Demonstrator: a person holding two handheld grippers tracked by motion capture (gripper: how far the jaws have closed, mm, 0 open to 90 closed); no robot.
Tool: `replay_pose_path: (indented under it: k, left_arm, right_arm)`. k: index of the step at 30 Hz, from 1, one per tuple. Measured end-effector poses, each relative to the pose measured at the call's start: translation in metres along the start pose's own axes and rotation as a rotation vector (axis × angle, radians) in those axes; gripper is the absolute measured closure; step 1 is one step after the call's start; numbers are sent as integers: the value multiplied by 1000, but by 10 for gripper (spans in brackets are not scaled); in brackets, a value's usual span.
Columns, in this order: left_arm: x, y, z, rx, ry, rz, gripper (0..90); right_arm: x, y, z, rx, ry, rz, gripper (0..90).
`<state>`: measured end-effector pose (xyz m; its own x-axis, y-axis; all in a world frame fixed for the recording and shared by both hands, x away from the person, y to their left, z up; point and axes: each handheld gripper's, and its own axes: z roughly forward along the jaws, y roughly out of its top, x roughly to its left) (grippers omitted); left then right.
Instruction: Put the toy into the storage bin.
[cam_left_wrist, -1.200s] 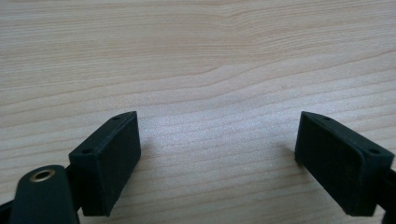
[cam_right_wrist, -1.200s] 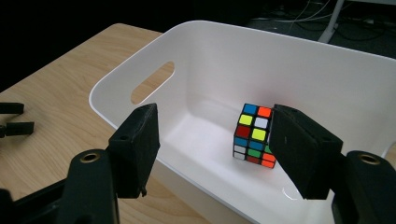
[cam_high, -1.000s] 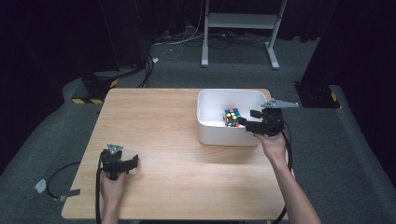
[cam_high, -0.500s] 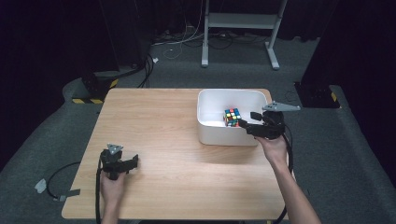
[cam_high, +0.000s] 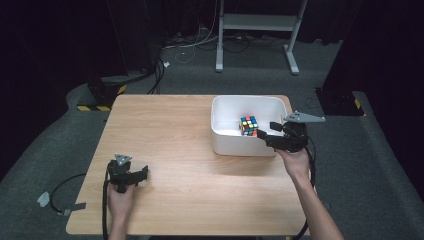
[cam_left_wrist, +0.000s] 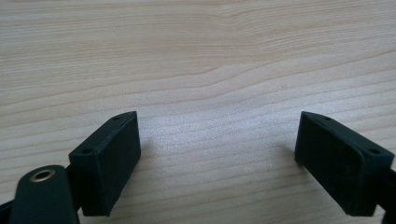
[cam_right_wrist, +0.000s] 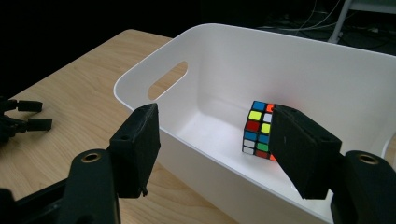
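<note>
Two grippers are at work over a light wooden table (cam_high: 190, 145), each at its own end. The right gripper (cam_high: 265, 136) is held out from the person's right hand (cam_high: 295, 162), the forearm running up from the bottom edge of the high view at a slant, and it reaches over the near right corner of a white tub (cam_high: 220, 140). Its jaws stand wide apart and hold nothing. In the right gripper view (cam_right_wrist: 215, 154) they straddle the tub's near wall (cam_right_wrist: 205, 154), one jaw outside over the wood and the other over the inside, partly covering a colour cube (cam_right_wrist: 258, 128). The cube (cam_high: 248, 125) sits on the tub floor towards the right side (apart from both jaws, as far as the pictures tell), showing blue, yellow, red, green and white squares. A slot handle (cam_right_wrist: 168, 80) is cut into the tub's end wall.

The left gripper (cam_high: 142, 172) rests low near the table's front left corner, gripped by the left hand (cam_high: 120, 197) with the forearm coming straight up from below. In the left gripper view its jaws (cam_left_wrist: 219, 163) are spread wide over bare wood grain, holding nothing.

Broad open table lies between the two grippers. The tub stands at the far right, its right wall close to the table's right edge. A cable (cam_high: 60, 192) trails from the left gripper off the table's left side onto the grey floor (cam_high: 45, 150).
</note>
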<state>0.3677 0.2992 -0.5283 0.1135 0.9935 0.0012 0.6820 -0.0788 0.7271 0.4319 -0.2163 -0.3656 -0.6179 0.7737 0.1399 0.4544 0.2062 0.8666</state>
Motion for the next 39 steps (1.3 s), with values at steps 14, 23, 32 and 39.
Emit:
replay_pose_path:
  k: [14,23,32,39]
  left_arm:
    - [0,0,0,0,1,1,145]
    - [0,0,0,0,0,0,145]
    - [0,0,0,0,1,1,145]
    - [0,0,0,0,0,0,145]
  right_arm:
    - [2,-6,-4,-10,2,-1,348]
    - [1,-13,-8,-21,14,9,347]
    - [3,-18,-12,-29,22,17,347]
    - [4,-24,-16,-36,29,24,348]
